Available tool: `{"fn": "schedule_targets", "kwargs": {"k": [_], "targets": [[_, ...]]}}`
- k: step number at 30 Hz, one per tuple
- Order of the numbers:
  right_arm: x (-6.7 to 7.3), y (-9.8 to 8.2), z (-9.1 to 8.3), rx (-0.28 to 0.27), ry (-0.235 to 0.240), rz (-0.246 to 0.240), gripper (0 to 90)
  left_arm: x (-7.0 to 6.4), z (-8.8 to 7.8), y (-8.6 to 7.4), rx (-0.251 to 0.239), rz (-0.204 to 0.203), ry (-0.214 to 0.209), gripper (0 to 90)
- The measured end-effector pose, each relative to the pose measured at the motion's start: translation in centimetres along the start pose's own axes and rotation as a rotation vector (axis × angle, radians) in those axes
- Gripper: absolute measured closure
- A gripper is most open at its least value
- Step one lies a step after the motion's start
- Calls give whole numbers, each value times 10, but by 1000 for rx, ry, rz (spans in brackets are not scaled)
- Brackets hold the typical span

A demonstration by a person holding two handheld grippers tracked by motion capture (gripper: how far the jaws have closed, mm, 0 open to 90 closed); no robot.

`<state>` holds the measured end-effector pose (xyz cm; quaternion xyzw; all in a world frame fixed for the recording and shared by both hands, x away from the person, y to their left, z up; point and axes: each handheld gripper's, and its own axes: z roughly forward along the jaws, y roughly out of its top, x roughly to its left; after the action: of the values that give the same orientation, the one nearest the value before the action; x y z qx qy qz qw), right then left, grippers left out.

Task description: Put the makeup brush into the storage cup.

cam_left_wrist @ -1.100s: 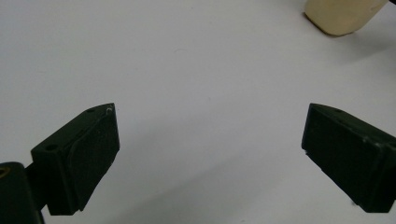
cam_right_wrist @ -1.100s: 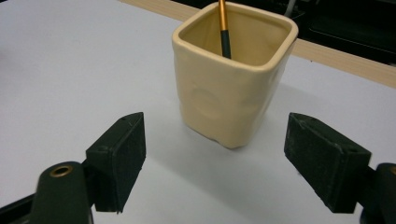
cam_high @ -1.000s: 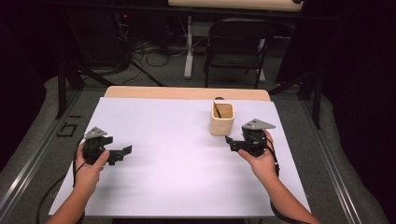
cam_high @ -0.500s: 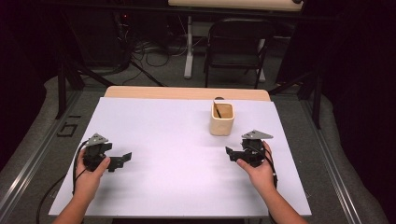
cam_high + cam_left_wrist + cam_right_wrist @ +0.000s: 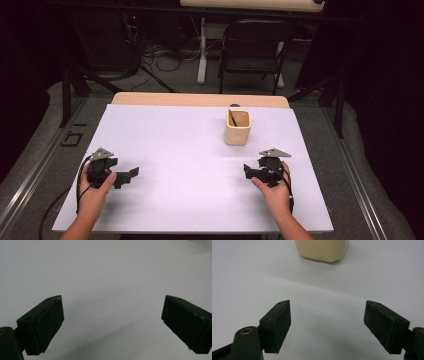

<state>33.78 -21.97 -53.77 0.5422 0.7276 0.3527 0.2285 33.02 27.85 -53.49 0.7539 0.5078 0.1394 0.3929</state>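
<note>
Nearest the person, both hands rest low on the white table (image 5: 190, 150), one at each side. The left gripper (image 5: 131, 174) sits at the near left, pointing toward the middle of the table; in the left gripper view its jaws stand wide apart with nothing but bare white surface between them. The right gripper (image 5: 246, 171) sits at the near right, pointing inward, its grey plate on top. In the right gripper view its jaws are likewise spread wide and hold nothing.

Farther out, a cream cup (image 5: 237, 127) stands upright on the table, ahead of the right gripper and apart from it. A thin dark stick (image 5: 232, 118) leans inside the cup. In the right gripper view the cup's base (image 5: 323, 251) appears beyond the open jaws.

Beyond the table, a folding chair (image 5: 252, 50) stands on the grey floor.
</note>
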Motion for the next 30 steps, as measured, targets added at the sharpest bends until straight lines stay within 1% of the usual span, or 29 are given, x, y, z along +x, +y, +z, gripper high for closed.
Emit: {"fn": "schedule_targets", "kwargs": {"k": [1, 3, 8, 9, 11, 12, 16, 20, 23, 27, 30], "targets": [[1, -2, -1, 6, -2, 6, 216, 0, 0, 0, 0, 0, 0, 47], [2, -3, -1, 7, -4, 0, 216, 0, 0, -2, 1, 2, 3, 47], [3, -11, -2, 10, 2, 6, 216, -1, -1, -5, 7, -4, 0, 47], [3, -13, -3, 9, 5, 18, 216, -1, -2, -5, 6, -4, 1, 47], [3, -15, -4, 9, 11, 23, 216, -2, -2, -6, 6, -1, 3, 47], [3, -16, -4, 7, 11, 17, 216, -3, -3, -6, 8, -4, 5, 46], [4, -20, -5, 13, 19, 25, 216, -5, -3, -9, 10, -1, -4, 47], [5, -23, -6, 9, 19, 7, 216, -7, -3, -11, 10, 6, -8, 47], [7, -24, -7, 17, 24, 3, 216, -9, -3, -13, 14, 11, -6, 46], [8, -26, -7, 12, 26, 6, 216, -10, -3, -13, 18, 20, -7, 47], [8, -27, -8, 8, 25, -7, 216, -11, -2, -14, 19, 19, -8, 47]]}}
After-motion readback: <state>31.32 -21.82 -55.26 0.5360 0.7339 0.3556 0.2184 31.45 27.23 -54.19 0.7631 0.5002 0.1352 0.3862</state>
